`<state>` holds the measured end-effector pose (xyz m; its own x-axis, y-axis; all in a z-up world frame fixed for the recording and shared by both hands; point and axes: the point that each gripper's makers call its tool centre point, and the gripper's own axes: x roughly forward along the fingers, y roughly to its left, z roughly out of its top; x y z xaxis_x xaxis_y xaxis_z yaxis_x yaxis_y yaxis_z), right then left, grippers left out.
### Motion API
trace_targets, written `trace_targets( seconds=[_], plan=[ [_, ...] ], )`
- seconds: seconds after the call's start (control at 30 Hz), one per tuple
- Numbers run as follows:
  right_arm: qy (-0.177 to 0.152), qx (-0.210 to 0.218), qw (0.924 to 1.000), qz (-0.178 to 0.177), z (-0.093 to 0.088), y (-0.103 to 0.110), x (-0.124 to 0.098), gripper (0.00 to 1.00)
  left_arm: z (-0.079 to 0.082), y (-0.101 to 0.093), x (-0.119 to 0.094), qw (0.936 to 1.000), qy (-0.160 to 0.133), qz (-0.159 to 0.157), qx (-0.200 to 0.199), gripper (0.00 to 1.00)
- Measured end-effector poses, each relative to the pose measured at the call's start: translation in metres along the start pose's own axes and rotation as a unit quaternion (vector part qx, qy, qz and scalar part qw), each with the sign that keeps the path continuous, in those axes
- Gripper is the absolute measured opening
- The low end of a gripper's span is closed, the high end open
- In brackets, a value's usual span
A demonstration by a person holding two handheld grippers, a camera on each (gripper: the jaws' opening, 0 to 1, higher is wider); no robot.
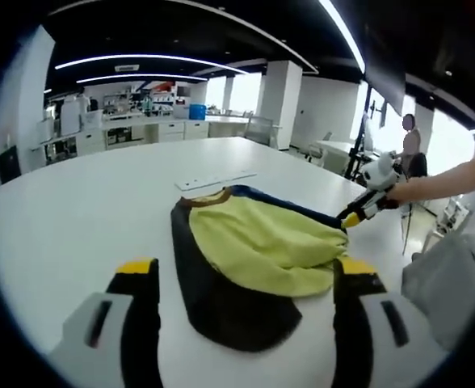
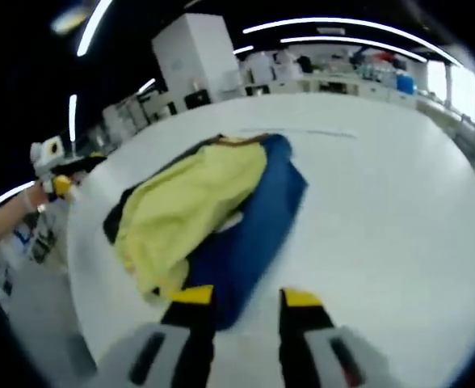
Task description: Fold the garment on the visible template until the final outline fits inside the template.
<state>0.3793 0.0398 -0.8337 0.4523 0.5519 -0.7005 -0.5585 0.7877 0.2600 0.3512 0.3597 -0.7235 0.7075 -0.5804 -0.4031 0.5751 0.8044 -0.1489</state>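
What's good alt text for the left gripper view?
A yellow-and-dark garment lies partly folded on a white table, framed by the left gripper with its jaws open. The right gripper reaches its far edge.

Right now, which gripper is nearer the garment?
Right. The right gripper sits at the garment's edge; the left gripper hangs back, apart from it.
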Motion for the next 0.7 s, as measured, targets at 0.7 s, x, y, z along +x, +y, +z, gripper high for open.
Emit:
trace_targets(
  seconds=[0.7],
  plan=[
    [-0.102,0.033,0.9925,0.059,0.093,0.047,-0.024,0.00,0.004,0.000,0.003,0.9999,-0.012,0.000,-0.011,0.85]
  ],
)
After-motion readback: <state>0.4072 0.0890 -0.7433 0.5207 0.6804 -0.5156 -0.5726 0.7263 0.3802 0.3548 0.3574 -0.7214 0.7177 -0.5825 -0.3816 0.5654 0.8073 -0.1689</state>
